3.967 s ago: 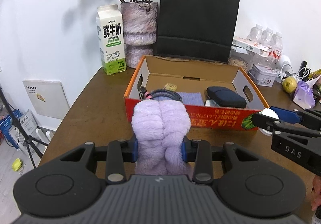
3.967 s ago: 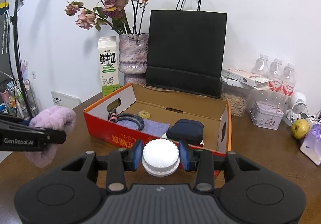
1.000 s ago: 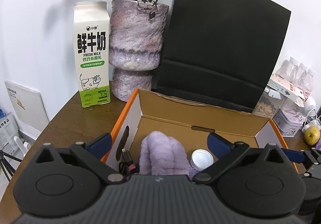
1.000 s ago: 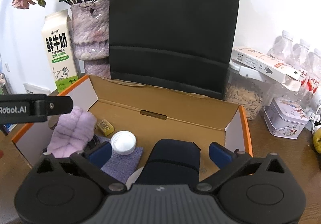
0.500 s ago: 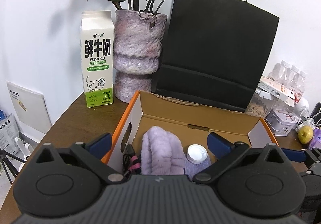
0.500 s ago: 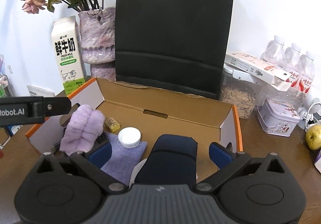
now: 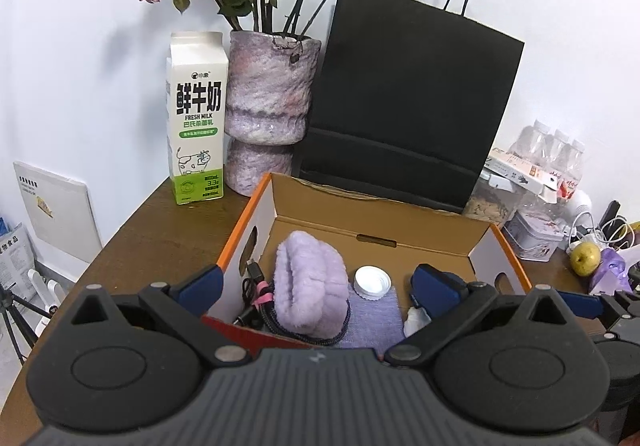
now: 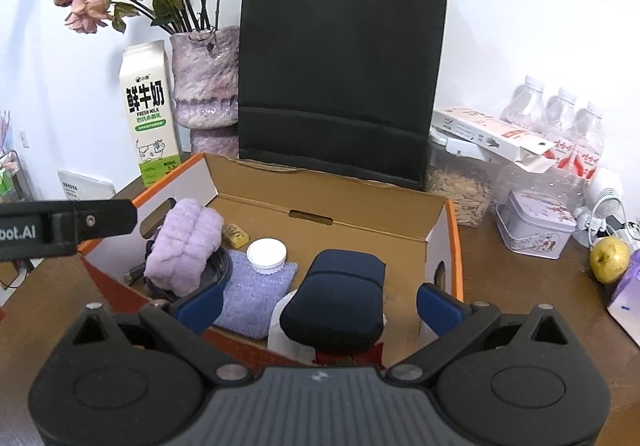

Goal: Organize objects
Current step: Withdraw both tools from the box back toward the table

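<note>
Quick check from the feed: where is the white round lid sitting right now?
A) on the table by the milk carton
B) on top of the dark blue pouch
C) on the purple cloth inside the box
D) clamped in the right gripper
C: the white lid rests on the purple cloth inside the cardboard box, and the right gripper is open and empty.

I read "鲜牛奶" and "FRESH MILK" on the milk carton (image 7: 197, 118), plus "3.3" lower down, I think. The left gripper's arm (image 8: 68, 226) shows "bot.AI", cut off at the frame edge.

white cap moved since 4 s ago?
Yes. The white cap left the right tool, now open, and went into the cardboard box, resting on the purple cloth.
</note>
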Motion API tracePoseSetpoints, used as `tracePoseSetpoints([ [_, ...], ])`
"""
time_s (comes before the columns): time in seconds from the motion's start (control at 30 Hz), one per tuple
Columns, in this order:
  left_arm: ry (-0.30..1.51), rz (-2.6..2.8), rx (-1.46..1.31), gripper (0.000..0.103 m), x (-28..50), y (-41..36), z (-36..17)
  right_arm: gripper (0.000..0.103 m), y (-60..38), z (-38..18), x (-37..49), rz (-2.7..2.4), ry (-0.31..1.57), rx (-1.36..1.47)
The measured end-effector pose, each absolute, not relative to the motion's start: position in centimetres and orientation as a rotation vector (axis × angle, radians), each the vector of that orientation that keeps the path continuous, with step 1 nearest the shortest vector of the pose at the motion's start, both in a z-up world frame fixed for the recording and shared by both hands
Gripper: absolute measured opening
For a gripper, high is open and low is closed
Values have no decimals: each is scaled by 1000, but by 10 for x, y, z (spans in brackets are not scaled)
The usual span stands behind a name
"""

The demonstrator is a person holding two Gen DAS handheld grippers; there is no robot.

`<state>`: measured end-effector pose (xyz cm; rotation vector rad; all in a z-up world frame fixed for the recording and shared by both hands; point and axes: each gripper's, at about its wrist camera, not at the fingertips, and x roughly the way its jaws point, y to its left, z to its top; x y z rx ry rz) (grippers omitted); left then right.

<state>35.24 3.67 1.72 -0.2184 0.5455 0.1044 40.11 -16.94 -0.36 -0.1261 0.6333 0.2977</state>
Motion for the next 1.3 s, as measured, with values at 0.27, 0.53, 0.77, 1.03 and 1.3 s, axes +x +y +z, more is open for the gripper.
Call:
tracePoseSetpoints([
  [0.27,539,98,-214,103,330,30,29,103,-176,7,378,290,616,-113],
  [0.53,541,91,-193,103,301,18,39,103,-187,15,348,291,600,-101],
  [0.77,543,96,-176,103,268,7,46,103,-196,19,315,302,585,-95],
  [1.03,560,101,-171,103,227,-4,47,103,-205,22,270,309,561,-99],
  [1.3,567,94,-156,103,186,-20,47,103,-217,19,228,308,552,-106],
])
